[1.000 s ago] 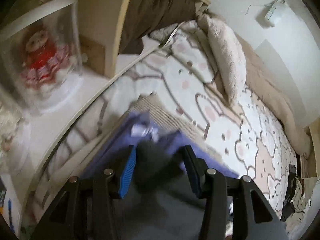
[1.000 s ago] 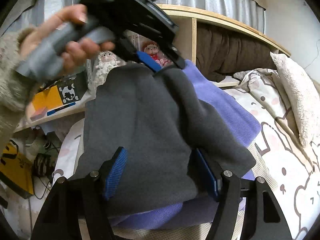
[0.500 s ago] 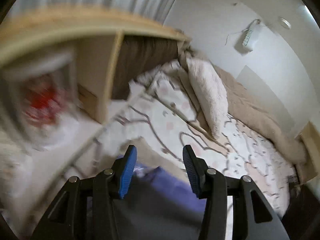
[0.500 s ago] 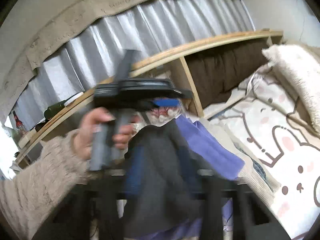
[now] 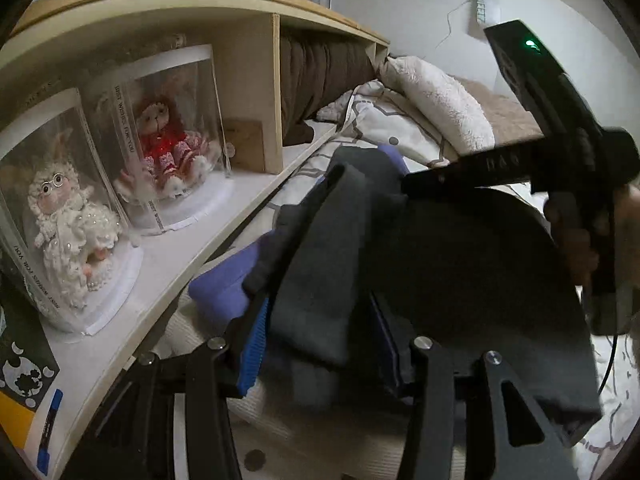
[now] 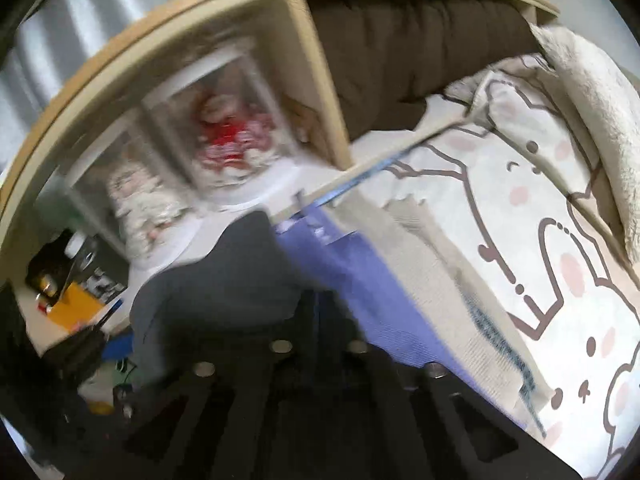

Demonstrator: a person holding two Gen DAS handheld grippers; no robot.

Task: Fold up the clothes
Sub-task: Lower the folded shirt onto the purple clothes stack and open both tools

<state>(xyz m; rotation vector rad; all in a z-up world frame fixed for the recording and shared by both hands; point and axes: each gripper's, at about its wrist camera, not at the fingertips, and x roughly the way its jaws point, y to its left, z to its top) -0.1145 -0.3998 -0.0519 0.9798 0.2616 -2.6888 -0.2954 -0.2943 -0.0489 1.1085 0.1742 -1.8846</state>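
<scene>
A dark grey garment [image 5: 460,264] hangs lifted over the bed. My right gripper [image 5: 408,186], held by a hand, is shut on the garment's upper edge. In the blurred right wrist view its fingers sit close together at the right gripper [image 6: 316,300], with grey cloth [image 6: 220,280] bunched to the left. My left gripper [image 5: 318,344] is open below, and a fold of the grey garment hangs between its blue pads [image 5: 252,344]. A purple garment [image 5: 224,280] [image 6: 360,280] lies under it on a beige knit piece [image 6: 432,256].
A wooden shelf [image 5: 200,240] runs along the bed's left side. It holds two dolls in clear cases [image 5: 160,140] and a brown blanket [image 5: 320,76] in a cubby. A fluffy pillow [image 5: 440,108] lies on the bunny-print sheet [image 6: 560,240].
My right gripper has closed on the grey garment and raised it. My left gripper swung up off the cloth, then came back low with the garment between its open fingers.
</scene>
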